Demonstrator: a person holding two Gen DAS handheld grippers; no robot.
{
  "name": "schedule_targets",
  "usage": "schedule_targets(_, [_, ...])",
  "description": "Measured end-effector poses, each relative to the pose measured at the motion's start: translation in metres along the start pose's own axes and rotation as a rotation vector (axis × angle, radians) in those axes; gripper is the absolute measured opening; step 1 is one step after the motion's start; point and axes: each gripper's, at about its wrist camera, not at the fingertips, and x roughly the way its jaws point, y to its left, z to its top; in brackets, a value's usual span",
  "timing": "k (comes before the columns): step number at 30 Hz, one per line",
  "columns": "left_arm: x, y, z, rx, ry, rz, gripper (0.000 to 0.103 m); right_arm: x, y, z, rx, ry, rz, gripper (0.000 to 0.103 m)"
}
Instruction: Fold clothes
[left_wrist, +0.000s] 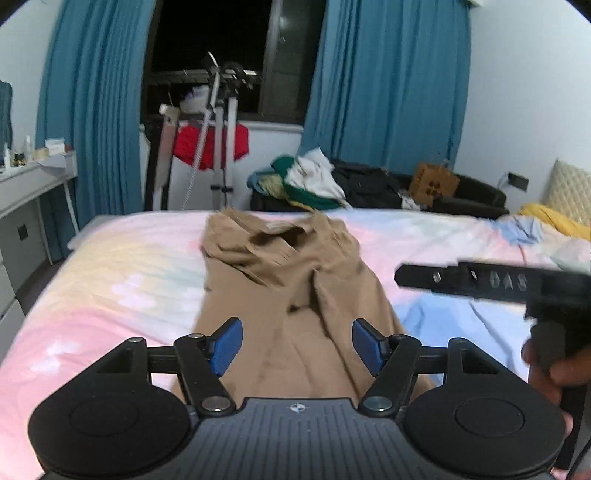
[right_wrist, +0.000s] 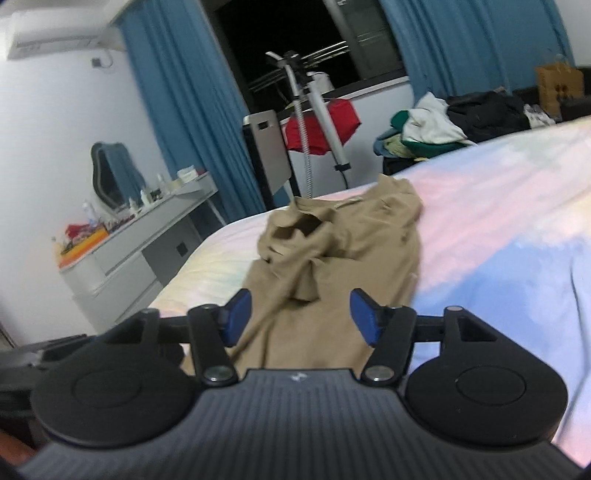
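The step in hand appears to be the approach before a first grasp: the crumpled tan cotton trousers (left_wrist: 291, 280) lie lengthwise on the pastel tie-dye bedsheet (left_wrist: 110, 280), waistband at the far end. The left tongs (left_wrist: 297, 343) hover level above the near leg fabric, blue pads spread, gripping nothing. The right tongs (right_wrist: 301, 314), tilted and likewise spread and empty, must probably descend with the left to pinch the near hem.
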Motion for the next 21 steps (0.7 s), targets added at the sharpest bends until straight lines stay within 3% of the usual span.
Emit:
schedule_targets(3, [0.0,0.024,-0.003,-0.036,-0.01,0.027,0.068,0.031,0.018,0.022,-0.049,-0.002,-0.015,0.06])
schedule_targets(6, [0.002,0.045,-0.006,-0.087,-0.017,0.027,0.068,0.087,0.024,0.037,-0.029,0.045,-0.023,0.045])
schedule_targets(14, [0.01,0.067,-0.009,-0.113,-0.031,0.027,0.068,0.23,0.047,0.04,-0.155,0.18,-0.149,0.045])
schedule_targets(19, [0.011,0.074,-0.012,-0.166,-0.004,-0.005,0.068,0.265,0.052,0.035,-0.235,0.191,-0.21,0.045])
schedule_targets(20, [0.012,0.076,-0.012,-0.177,0.001,-0.011,0.068,0.264,0.052,0.035,-0.241,0.173,-0.215,0.033])
schedule_targets(21, [0.012,0.077,-0.013,-0.189,0.007,-0.016,0.068,0.262,0.05,0.039,-0.232,0.153,-0.228,0.013])
